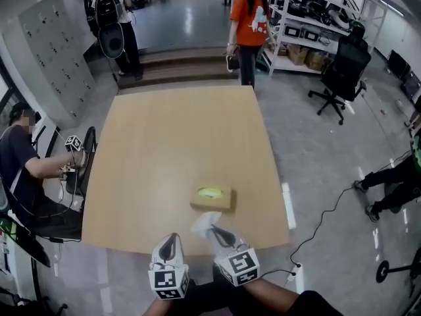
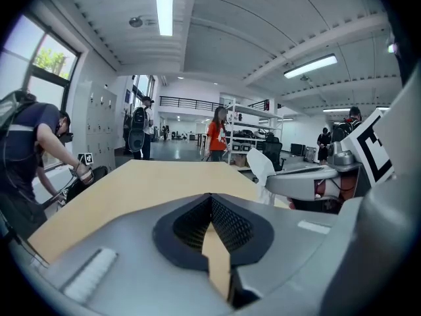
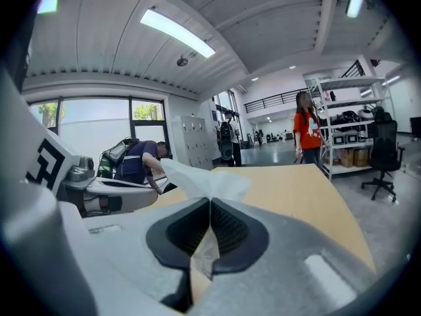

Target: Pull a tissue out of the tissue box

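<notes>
Lying flat on the table (image 1: 164,143) at lower centre, the tissue box (image 1: 212,199) is running its long axis left-right, slot facing up. Below it the right gripper (image 1: 216,230) is pinching a tissue (image 1: 205,222); the left gripper (image 1: 170,241) is sitting closed, empty.

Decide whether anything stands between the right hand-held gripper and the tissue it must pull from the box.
Nothing visible does. The right hand-held gripper is shut on the tissue, which sticks up beyond its jaws. In the head view the tissue hangs just short of the tissue box, near the front edge of the table.
</notes>
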Demonstrator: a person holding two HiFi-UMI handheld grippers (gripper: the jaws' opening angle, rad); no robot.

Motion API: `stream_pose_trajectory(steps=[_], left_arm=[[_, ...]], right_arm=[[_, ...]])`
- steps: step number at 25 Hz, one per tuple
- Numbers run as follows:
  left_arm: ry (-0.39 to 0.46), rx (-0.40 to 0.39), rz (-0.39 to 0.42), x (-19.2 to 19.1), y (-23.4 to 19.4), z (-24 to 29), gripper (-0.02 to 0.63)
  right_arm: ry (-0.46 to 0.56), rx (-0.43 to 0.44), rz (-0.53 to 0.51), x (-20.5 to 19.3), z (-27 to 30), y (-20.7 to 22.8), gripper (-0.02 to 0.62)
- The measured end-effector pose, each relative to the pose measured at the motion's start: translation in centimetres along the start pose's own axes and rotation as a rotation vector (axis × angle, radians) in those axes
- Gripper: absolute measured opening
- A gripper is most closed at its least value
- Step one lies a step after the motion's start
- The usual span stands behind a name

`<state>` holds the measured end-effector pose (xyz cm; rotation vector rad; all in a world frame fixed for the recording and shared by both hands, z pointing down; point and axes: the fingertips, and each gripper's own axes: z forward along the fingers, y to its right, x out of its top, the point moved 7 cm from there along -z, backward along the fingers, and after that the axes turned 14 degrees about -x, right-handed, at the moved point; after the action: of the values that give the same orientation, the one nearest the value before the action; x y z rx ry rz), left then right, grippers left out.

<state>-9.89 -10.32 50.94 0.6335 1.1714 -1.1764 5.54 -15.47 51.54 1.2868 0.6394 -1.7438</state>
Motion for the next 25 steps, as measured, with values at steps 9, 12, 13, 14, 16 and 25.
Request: stream_pose_trajectory(steps=[9, 12, 13, 14, 16, 25], left_arm=[[0.045, -0.022, 0.028, -0.9, 1.8, -2.9, 0.018], [0.050, -0.031, 0.031, -2.1, 1.7, -5.1, 0.018], [0.052, -0.036, 0.033, -2.6, 1.7, -6.0, 0.018], [0.054, -0.042, 0.031, -3.0, 1.8, -6.9, 0.018], [0.058, -0.048, 0.026, -3.5, 1.9, -8.9, 0.018], [0.058, -0.092, 0.033, -5.6, 1.4, -17.4, 0.018]], right_arm=[[0.035, -0.024, -0.007, -1.2, -3.7, -1.3, -0.002], [0.027, -0.045, -0.009, -2.2, -5.4, -2.9, -0.002], [0.025, -0.057, -0.009, -2.5, -6.0, -3.3, -0.002], [0.024, -0.073, -0.008, -2.7, -6.7, -3.7, -0.002], [0.027, -0.107, -0.008, -3.2, -8.4, -4.6, -0.002], [0.012, -0.182, -0.023, -5.5, -15.1, -11.8, -0.002]])
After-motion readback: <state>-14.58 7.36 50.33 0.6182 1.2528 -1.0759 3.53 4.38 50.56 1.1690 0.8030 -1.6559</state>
